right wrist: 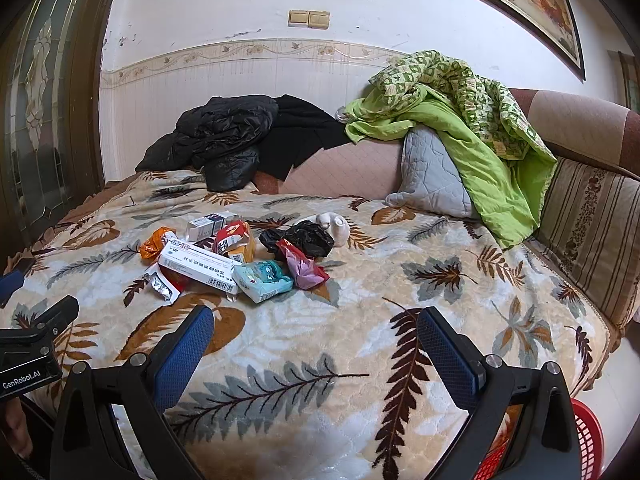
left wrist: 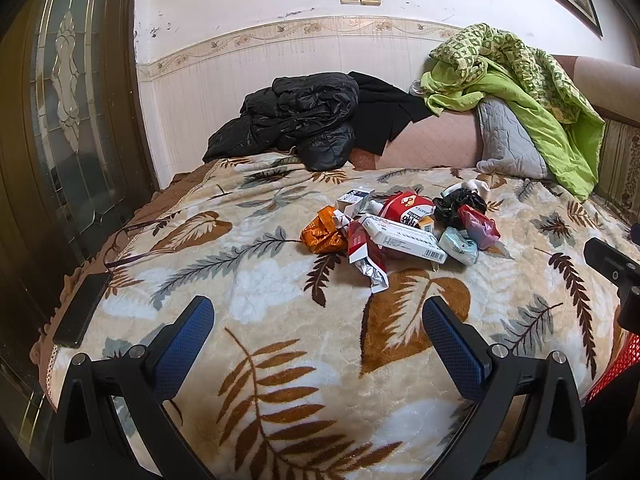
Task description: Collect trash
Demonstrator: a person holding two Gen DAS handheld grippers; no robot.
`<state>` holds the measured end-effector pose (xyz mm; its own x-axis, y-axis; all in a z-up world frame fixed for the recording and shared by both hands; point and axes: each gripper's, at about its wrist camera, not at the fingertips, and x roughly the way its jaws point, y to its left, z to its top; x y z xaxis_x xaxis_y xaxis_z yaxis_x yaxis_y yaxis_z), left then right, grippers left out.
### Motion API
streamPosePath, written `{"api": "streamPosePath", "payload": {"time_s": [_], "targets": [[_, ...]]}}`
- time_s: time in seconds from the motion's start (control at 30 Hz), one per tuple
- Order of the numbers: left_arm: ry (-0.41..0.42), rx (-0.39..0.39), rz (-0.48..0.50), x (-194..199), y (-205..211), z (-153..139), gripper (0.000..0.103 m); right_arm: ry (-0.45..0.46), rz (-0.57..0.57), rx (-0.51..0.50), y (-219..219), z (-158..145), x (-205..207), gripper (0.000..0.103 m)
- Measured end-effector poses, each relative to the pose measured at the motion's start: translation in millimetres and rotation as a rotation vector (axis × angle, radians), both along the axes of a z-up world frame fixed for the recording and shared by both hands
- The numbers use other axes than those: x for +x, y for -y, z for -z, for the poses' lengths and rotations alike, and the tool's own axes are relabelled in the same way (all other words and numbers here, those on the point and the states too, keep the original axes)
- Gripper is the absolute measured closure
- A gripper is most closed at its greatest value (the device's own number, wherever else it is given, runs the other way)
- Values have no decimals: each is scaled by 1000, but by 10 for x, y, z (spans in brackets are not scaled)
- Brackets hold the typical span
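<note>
My left gripper and right gripper: fingers spread wide, holding nothing. The heap of crumpled wrappers and cartons lies on the leaf-patterned blanket ahead of both, untouched.

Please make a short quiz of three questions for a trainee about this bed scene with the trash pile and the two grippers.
1. True or false: the left gripper is shut on the orange wrapper.
2. Multiple choice: what does the long white box lean against on its right end? A) the black jacket B) the light blue tissue pack C) the grey pillow
3. Fill in: low on the right, beside the bed, stands a ____ basket.

Key:
1. False; both the left gripper and the right gripper are open and empty, short of the pile.
2. B
3. red
</note>
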<state>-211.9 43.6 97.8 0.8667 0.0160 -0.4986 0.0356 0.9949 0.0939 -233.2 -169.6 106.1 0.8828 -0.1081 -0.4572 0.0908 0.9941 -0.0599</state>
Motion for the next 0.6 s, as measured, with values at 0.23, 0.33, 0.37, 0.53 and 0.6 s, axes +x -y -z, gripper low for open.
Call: {"api": "streamPosePath", "payload": {"time_s": [0.23, 0.33, 0.37, 0.53, 0.6], "targets": [[0, 0, 1, -1, -2, 0, 0, -1, 0, -1, -10, 0, 11, 0], [0, 0, 0, -1, -2, 0, 0, -1, -1, 0, -13, -1, 13, 0], [0, 0, 0, -1, -1, 0, 0, -1, -1, 0, -14, -2, 15, 0], [-15, -8, 12, 15, -4, 14, 0, -7, -2, 18, 17, 7, 16, 0], [-40, -23, 24, 66, -26, 29, 0, -19, -4, 45, 62, 25, 34, 0]]}}
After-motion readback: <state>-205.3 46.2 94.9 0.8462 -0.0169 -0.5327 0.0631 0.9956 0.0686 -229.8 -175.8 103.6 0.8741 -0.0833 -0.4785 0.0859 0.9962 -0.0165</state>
